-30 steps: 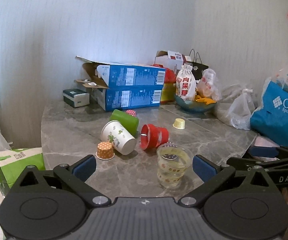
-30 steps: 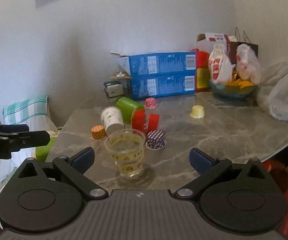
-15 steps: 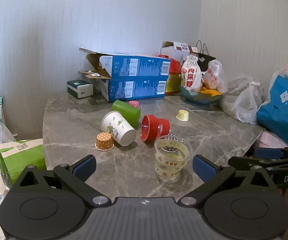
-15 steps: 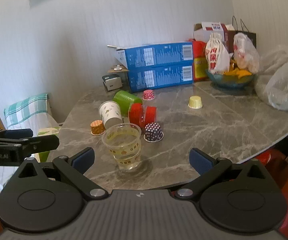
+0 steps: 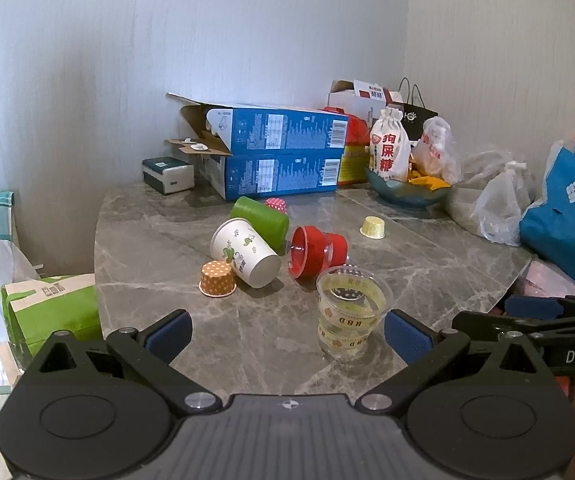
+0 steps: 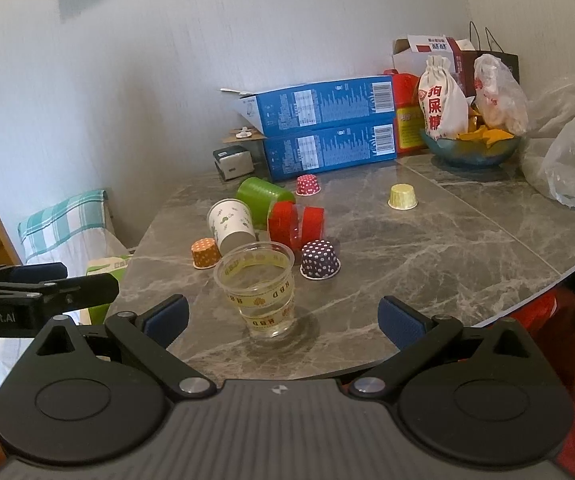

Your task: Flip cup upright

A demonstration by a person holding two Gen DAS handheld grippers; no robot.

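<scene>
Status on the flip: our clear plastic cup (image 6: 256,289) stands upright, mouth up, near the front edge of the counter (image 6: 447,264). We'd call that one done, as far as these views show. It sits free, nothing touching it.

What's left, by our read: several cups lie on their sides in a cluster behind it. The white paper cup (image 5: 244,251), the green cup (image 5: 260,218) and the red cup (image 5: 314,248) are all tipped over, packed close to each other. The small cupcake liners (orange dotted (image 5: 217,278), dark dotted (image 6: 320,259), red dotted (image 6: 308,185), yellow (image 6: 402,197)) sit mouth down; whether they count as task items we can't tell.

Tongs:
- Left tongs (image 5: 285,330): spread wide, holding nothing. The clear cup shows just inside the right pad, toward the far side, no contact.
- Right tongs (image 6: 283,316): also spread wide, empty. The clear cup stands ahead of the pads, left of centre, not pinched.
- Each tool is visible from the other's camera, off to the side of the counter edge.

Our judgement: next candidate is the white paper cup or the red one, both nearest. Tight spacing there means a grab may nudge the neighbours.
</scene>
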